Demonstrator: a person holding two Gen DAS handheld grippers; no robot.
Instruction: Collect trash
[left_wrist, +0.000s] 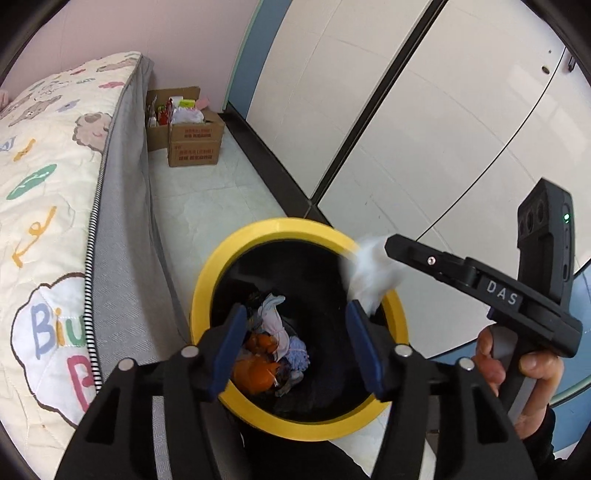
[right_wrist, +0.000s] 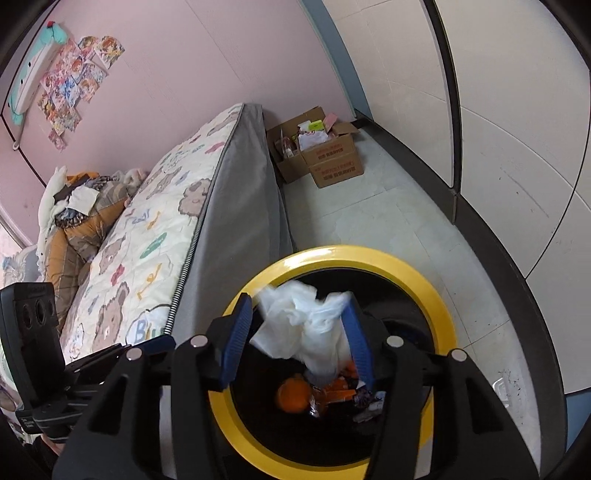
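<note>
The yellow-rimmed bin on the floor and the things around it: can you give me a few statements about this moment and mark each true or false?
1. The bin has a yellow rim. True.
2. The bin is empty. False: orange wrappers and other scraps lie at the bottom.
3. A white tissue hangs between the fingers of the right hand-held gripper, above the bin. True.
4. The left hand-held gripper grips a tissue. False: nothing is between its open fingers.
5. The cardboard boxes sit on the bed. False: they stand on the floor past the mattress.
</note>
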